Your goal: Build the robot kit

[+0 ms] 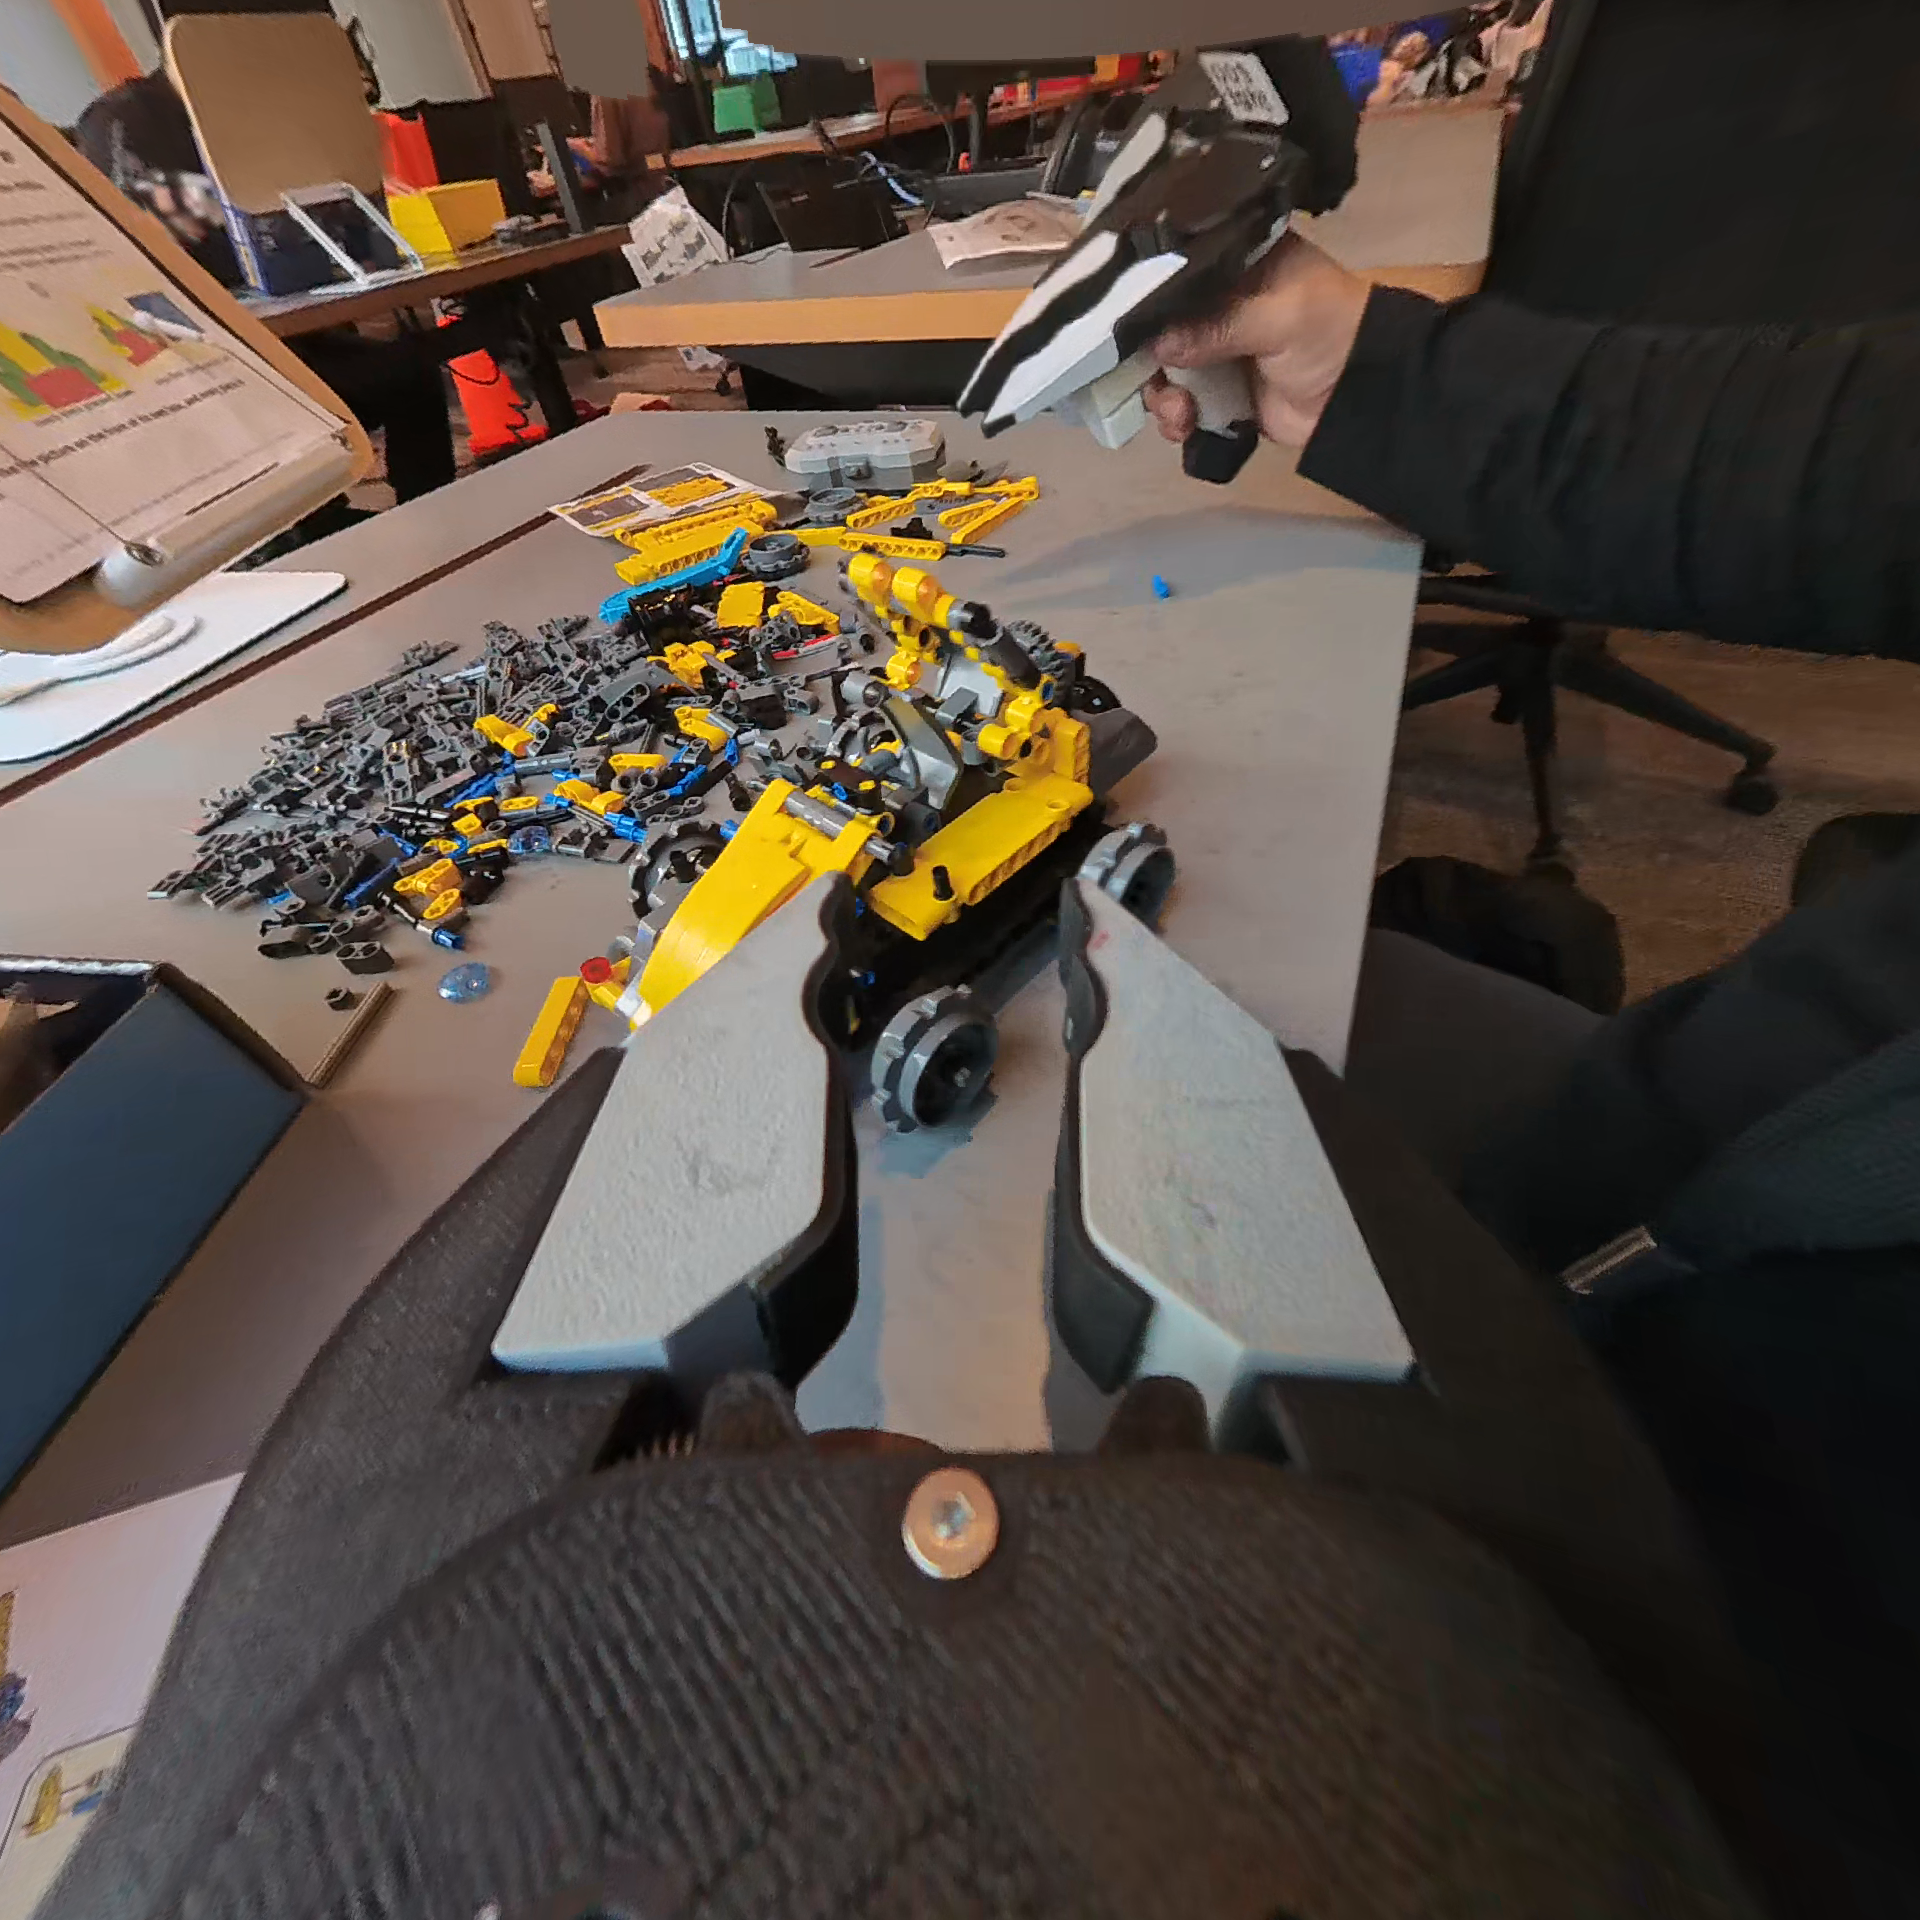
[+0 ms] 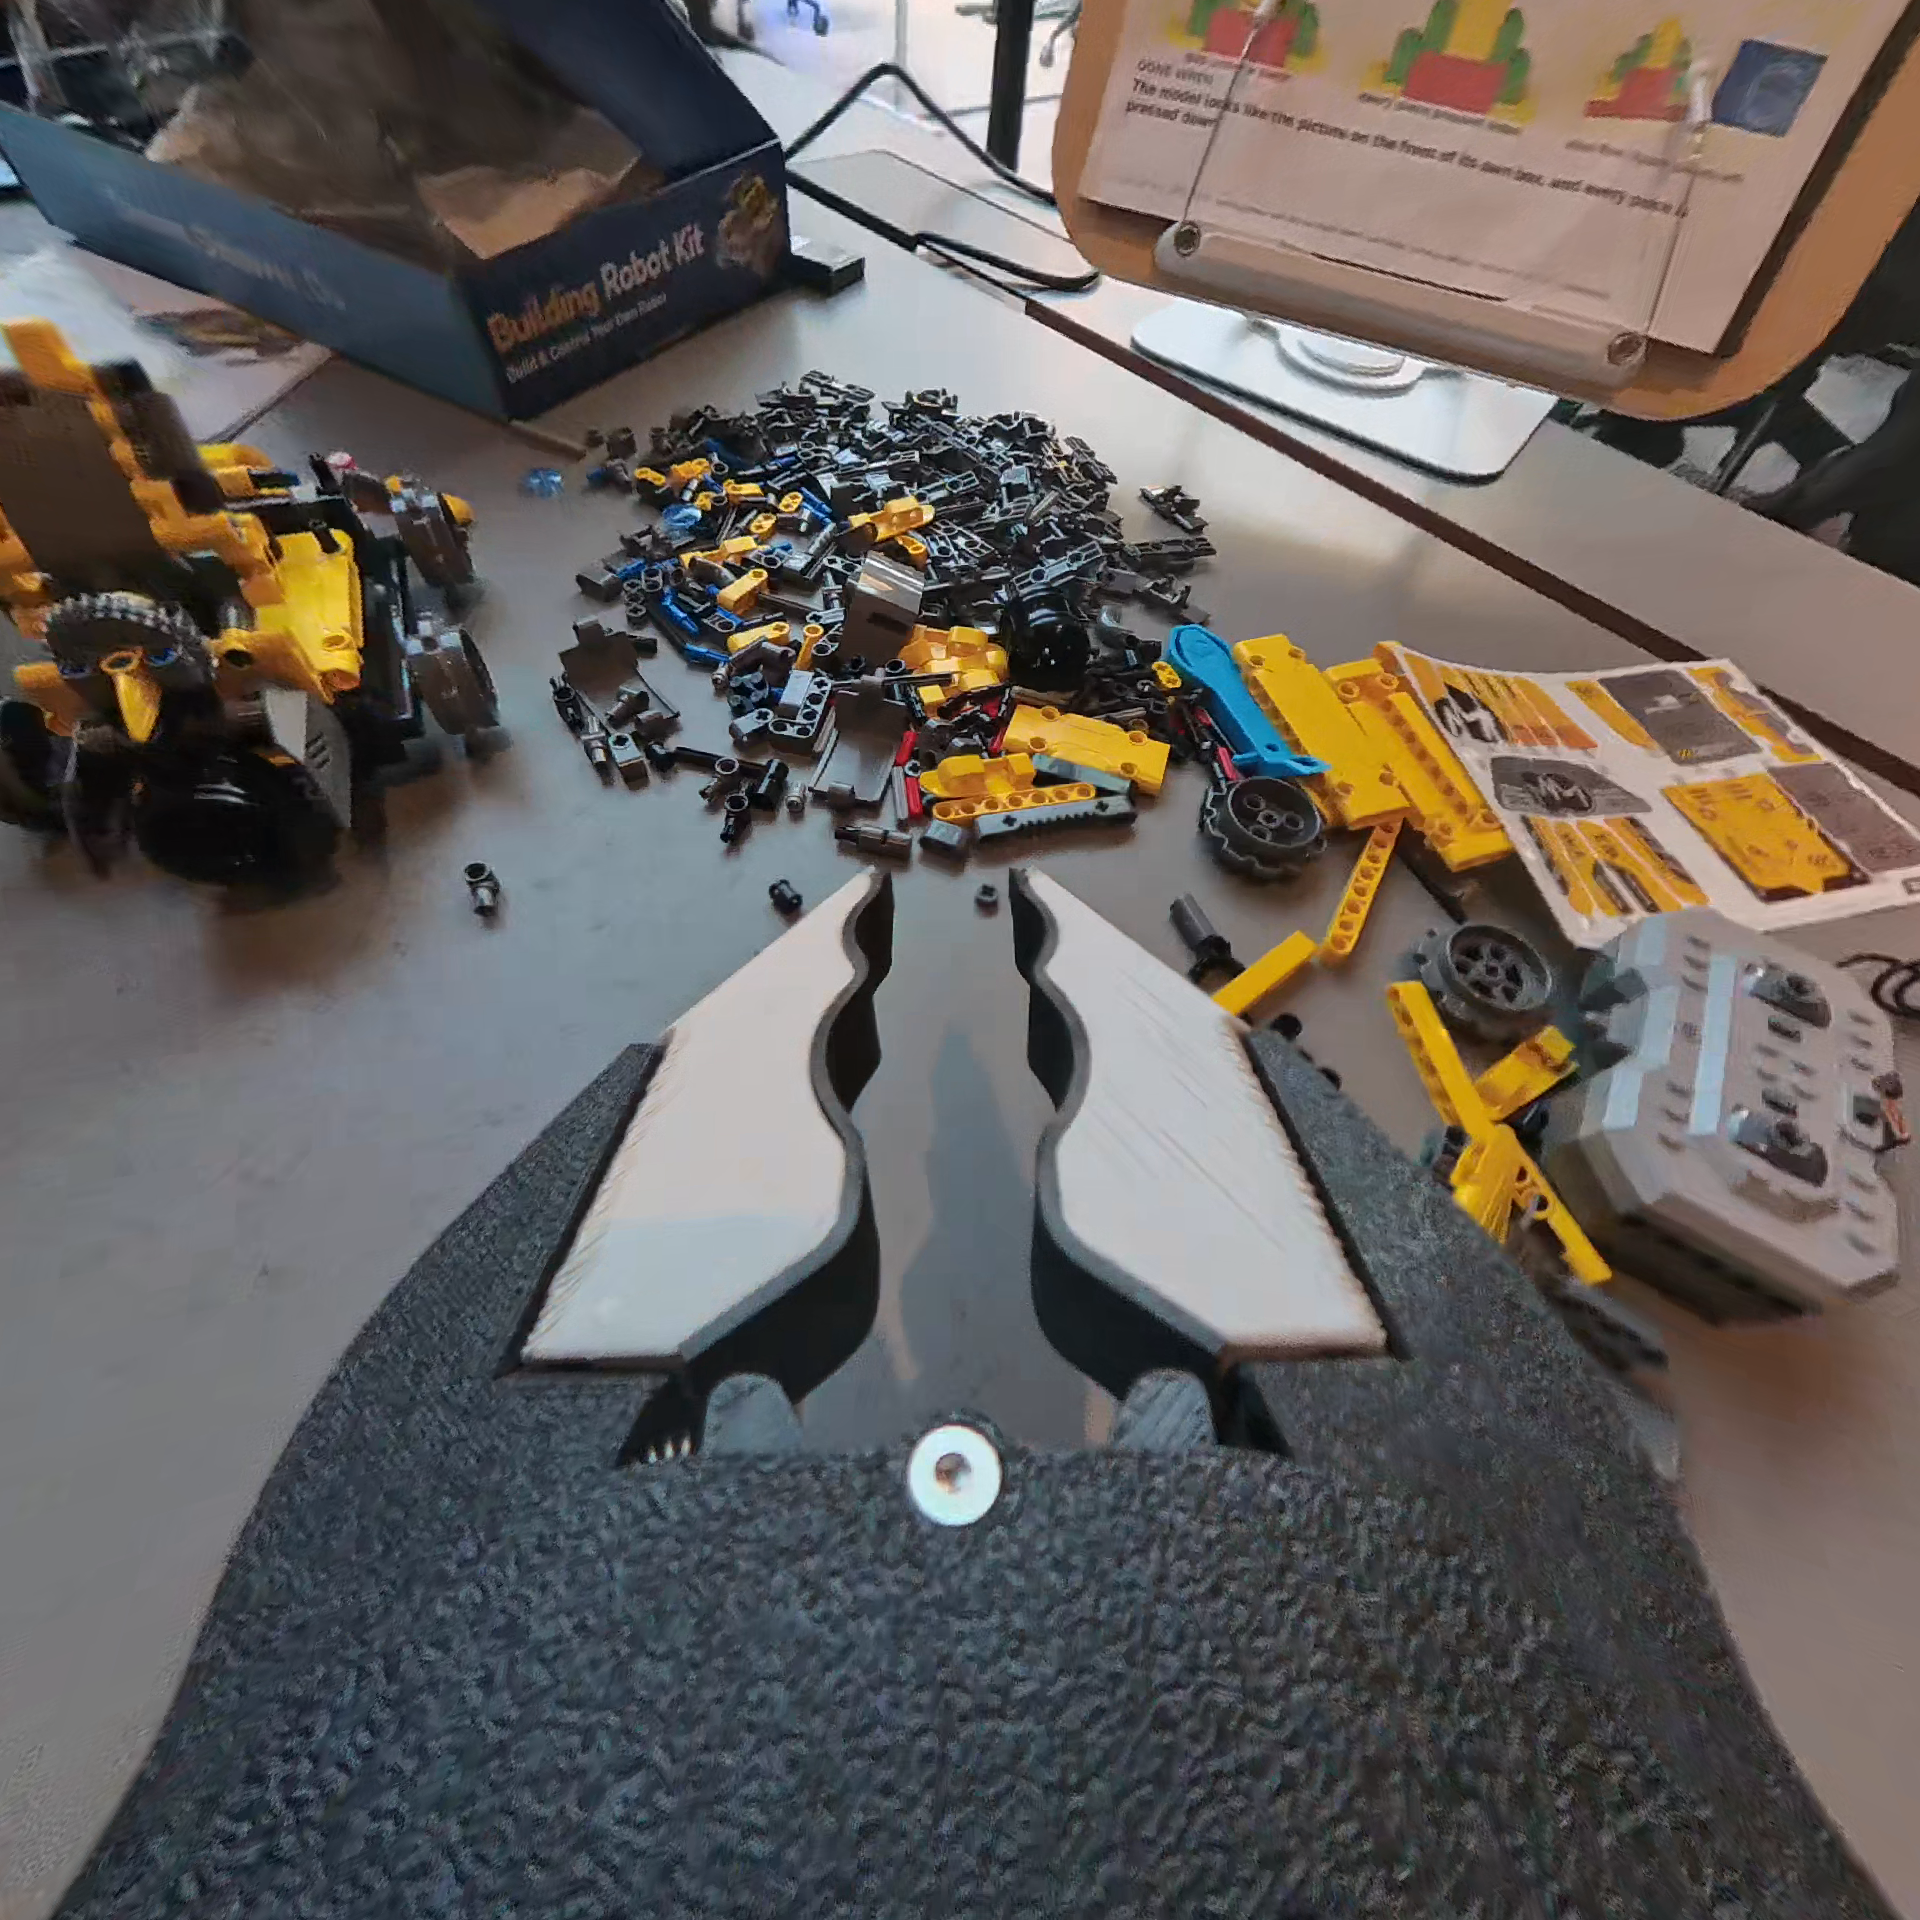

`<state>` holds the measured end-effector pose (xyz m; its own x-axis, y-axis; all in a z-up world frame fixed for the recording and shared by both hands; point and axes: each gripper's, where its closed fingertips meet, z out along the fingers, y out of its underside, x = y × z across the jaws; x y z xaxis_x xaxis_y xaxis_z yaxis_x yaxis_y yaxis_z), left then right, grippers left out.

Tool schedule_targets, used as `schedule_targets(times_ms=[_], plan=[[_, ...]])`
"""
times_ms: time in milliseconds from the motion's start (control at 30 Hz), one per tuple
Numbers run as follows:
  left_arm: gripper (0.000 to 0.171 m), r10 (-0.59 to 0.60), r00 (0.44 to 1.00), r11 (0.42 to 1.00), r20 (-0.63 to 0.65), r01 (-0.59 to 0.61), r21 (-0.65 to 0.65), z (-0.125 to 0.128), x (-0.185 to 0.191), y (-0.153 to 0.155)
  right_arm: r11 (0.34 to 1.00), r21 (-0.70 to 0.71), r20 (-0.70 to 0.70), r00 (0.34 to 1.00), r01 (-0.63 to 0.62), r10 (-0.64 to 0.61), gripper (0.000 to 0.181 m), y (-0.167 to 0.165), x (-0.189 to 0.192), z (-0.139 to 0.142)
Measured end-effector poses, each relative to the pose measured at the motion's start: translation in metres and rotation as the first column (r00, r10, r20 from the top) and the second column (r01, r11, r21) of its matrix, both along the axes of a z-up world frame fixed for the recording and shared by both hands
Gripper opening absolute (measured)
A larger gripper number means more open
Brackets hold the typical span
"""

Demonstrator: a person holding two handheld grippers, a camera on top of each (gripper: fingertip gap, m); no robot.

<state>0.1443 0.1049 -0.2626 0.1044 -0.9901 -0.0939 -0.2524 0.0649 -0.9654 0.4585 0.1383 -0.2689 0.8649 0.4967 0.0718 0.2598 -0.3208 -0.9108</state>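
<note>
yellow model (image 1: 914, 821): between parted fingers of left gripper (image 1: 945, 914)
right gripper (image 2: 951, 883): fingers apart, empty, over table (image 2: 260, 1091) near loose parts (image 2: 883, 603)

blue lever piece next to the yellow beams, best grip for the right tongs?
Probably the narrow shaft of the blue lever, with the right tongs coming from above and closing across its width. It lies flat and long on the yellow beams, so its ends are crowded while the mid-shaft sides look freer.

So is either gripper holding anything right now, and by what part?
Nothing is held. The left gripper is open at the yellow model; the right gripper is open above the table.
</note>
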Motion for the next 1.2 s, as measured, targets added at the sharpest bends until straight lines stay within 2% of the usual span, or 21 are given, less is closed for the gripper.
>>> schedule_targets(times_ms=[200, 267, 333, 433, 567, 633, 700, 733, 800, 833, 867, 900, 933, 1000, 1067, 1100, 1200], plan=[[0.033, 0.035, 0.999, 0.997, -0.002, -0.035, -0.064, -0.005, 0.006, 0.016, 0.997, 0.076, 0.03, 0.999, -0.028, 0.025, 0.041, 0.051, 0.025, 0.015], [0.036, 0.042, 0.999, 0.996, -0.008, -0.042, -0.084, -0.007, 0.006, 0.018, 0.992, 0.127, -0.011, 1.0, -0.027, 0.028, 0.04, 0.063, 0.033, 0.02], [0.036, 0.043, 0.999, 0.994, -0.01, -0.044, -0.098, -0.007, 0.006, 0.02, 0.981, 0.191, -0.039, 0.999, 0.033, -0.026, 0.037, 0.072, 0.046, 0.019], [0.042, 0.045, 0.999, 0.988, 0.008, -0.043, -0.145, -0.005, 0.004, 0.023, 0.978, 0.183, 0.021, 0.994, 0.103, -0.109, 0.038, 0.068, 0.055, 0.002], [0.044, 0.046, 0.997, 0.985, 0.061, -0.035, -0.171, 0.002, 0.0, 0.025, 0.981, 0.17, -0.025, 0.995, 0.099, -0.096, 0.038, 0.053, 0.047, 0.0], [0.041, 0.024, 0.997, 0.988, 0.072, -0.013, -0.155, 0.004, 0.0, 0.021, 0.969, 0.191, -0.044, 0.987, 0.158, -0.153, 0.042, 0.044, 0.05, 0.011], [0.039, 0.001, 0.997, 0.992, 0.078, 0.009, -0.127, 0.005, 0.0, 0.016, 0.969, 0.229, -0.133, 0.989, 0.096, -0.066, 0.037, 0.022, 0.024, 0.036], [0.038, -0.009, 0.997, 0.993, 0.08, 0.018, -0.115, 0.006, 0.0, 0.013, 0.977, 0.213, -0.17, 0.985, 0.005, 0.032, 0.03, 0.008, -0.001, 0.043], [0.039, -0.023, 0.997, 0.994, 0.076, 0.031, -0.108, 0.005, 0.0, 0.011, 0.977, 0.104, -0.206, 0.957, -0.187, 0.205, 0.03, -0.022, -0.055, 0.04], [0.039, -0.018, 0.997, 0.994, 0.078, 0.027, -0.11, 0.006, 0.0, 0.012, 0.966, 0.044, -0.201, 0.945, -0.253, 0.257, 0.036, -0.035, -0.078, 0.034], [0.04, -0.017, 0.997, 0.993, 0.079, 0.026, -0.116, 0.005, 0.0, 0.012, 0.957, -0.016, -0.187, 0.941, -0.291, 0.283, 0.051, -0.044, -0.099, 0.025], [0.04, -0.019, 0.997, 0.992, 0.08, 0.029, -0.125, 0.005, 0.0, 0.012, 0.949, -0.071, -0.161, 0.943, -0.306, 0.292, 0.064, -0.05, -0.116, 0.016], [0.041, -0.023, 0.996, 0.991, 0.084, 0.034, -0.133, 0.006, 0.0, 0.012, 0.944, -0.099, -0.13, 0.944, -0.316, 0.302, 0.067, -0.053, -0.132, 0.008], [0.039, -0.032, 0.995, 0.989, 0.093, 0.045, -0.142, 0.007, 0.0, 0.011, 0.937, -0.145, -0.079, 0.948, -0.318, 0.31, 0.062, -0.055, -0.159, -0.008], [0.039, -0.044, 0.995, 0.988, 0.09, 0.056, -0.14, 0.007, 0.0, 0.009, 0.918, -0.251, -0.012, 0.949, -0.306, 0.314, 0.07, -0.052, -0.176, -0.033], [0.039, -0.047, 0.995, 0.989, 0.086, 0.058, -0.136, 0.006, 0.0, 0.008, 0.906, -0.289, 0.005, 0.946, -0.308, 0.323, 0.066, -0.051, -0.183, -0.043], [0.039, -0.049, 0.995, 0.991, 0.083, 0.059, -0.122, 0.006, 0.001, 0.006, 0.877, -0.332, 0.028, 0.926, -0.347, 0.377, 0.062, -0.054, -0.204, -0.052]])
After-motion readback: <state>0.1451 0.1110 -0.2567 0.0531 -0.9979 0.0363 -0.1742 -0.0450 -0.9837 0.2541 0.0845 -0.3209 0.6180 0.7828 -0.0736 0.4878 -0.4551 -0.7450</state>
